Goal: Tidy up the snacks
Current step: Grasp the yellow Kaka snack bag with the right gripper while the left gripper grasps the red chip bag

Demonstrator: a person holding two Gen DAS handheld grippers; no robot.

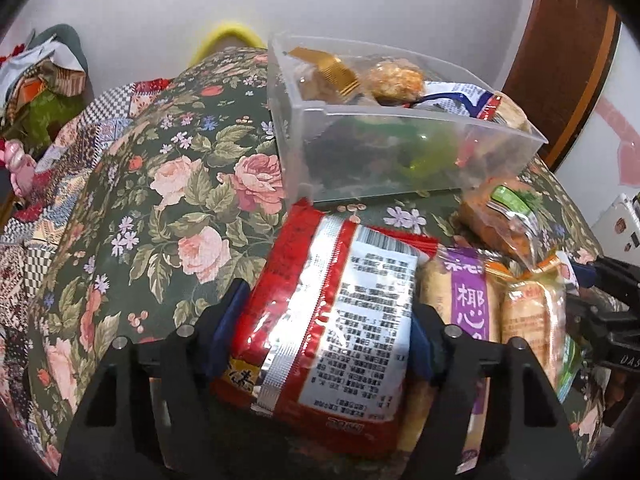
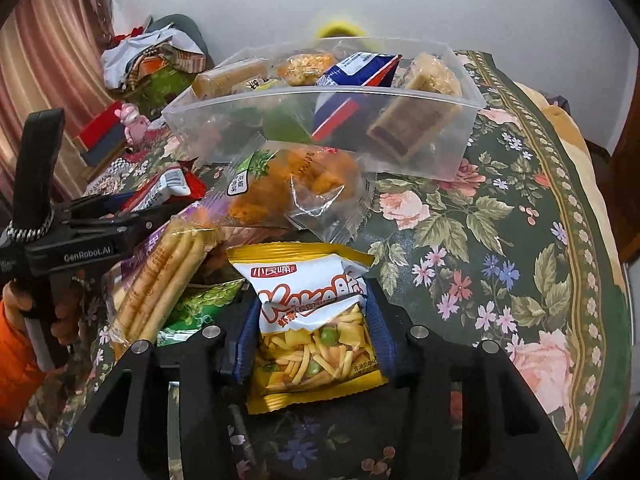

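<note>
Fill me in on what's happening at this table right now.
A person is sorting snacks with a handheld gripper in each hand. The left gripper is closed on a red packet, and the right gripper is closed on a yellow snack bag; both packets are low over the floral tablecloth. A clear plastic bin behind them already holds several snacks, and more packets lie loose in front of it.

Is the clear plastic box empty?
No, the clear plastic box already holds several wrapped snacks, including a blue and white packet.
</note>
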